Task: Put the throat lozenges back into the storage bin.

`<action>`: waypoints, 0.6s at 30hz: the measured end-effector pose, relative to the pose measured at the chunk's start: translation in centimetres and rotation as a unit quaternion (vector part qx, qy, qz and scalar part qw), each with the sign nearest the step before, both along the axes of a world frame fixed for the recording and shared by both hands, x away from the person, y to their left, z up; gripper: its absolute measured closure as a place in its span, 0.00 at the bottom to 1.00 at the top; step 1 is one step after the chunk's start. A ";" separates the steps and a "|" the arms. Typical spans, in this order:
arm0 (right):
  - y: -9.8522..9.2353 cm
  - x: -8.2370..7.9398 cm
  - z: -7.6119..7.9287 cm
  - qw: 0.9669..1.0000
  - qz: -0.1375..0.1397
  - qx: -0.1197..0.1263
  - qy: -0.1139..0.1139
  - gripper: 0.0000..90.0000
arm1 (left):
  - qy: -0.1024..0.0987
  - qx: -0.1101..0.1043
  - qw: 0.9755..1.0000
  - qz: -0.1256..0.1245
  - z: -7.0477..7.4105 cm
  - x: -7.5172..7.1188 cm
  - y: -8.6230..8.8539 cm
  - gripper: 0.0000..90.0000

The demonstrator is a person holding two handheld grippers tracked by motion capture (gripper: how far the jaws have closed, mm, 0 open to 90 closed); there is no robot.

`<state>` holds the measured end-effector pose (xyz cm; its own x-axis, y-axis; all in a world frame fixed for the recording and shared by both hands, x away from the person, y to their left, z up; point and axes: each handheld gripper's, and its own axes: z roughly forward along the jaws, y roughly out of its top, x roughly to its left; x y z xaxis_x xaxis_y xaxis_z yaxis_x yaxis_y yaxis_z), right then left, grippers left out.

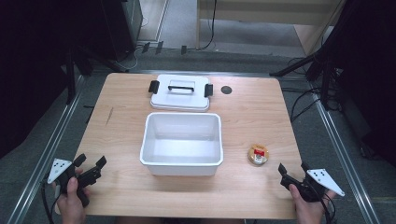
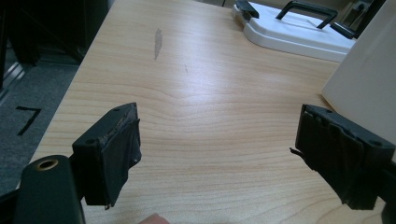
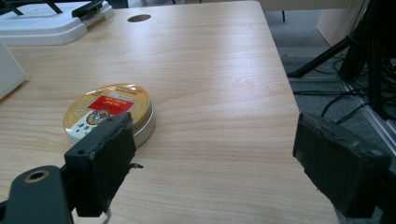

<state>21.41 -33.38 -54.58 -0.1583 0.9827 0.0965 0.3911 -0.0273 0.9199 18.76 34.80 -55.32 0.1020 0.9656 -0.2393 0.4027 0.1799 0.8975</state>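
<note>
Light wood table [image 1: 116, 116] on grey floor [image 1: 42, 154], dark stands and cables around. Tin [image 1: 258, 154] sits right of the white tub [image 1: 181, 163], lid [image 1: 180, 93] behind. Both grippers, left [image 1: 89, 164] and right [image 1: 292, 170], have jaws apart, holding nothing.

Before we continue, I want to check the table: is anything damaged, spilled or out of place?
Nothing is spilled or askew. The one oddity is a grey scuff mark on the wooden table, at its left side; its cause cannot be told.

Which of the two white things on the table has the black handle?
The flat lid at the far side of the table; it carries a black handle and side clips. The open tub nearer the person has none.
</note>
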 end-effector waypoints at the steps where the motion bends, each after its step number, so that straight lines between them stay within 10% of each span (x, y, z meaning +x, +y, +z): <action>1: 0.0 0.0 0.0 1.000 -0.001 -0.001 0.003 0.15 | 0.000 0.000 1.000 0.000 0.0 0.0 0.0 0.16; 10: 0.5 0.8 0.3 0.998 -0.009 -0.022 0.063 0.15 | -0.002 0.007 1.000 0.002 0.0 0.0 -0.2 0.16; 18: 3.1 2.1 1.6 0.986 0.038 -0.093 0.131 0.15 | 0.000 0.012 1.000 -0.001 0.0 0.0 -0.3 0.16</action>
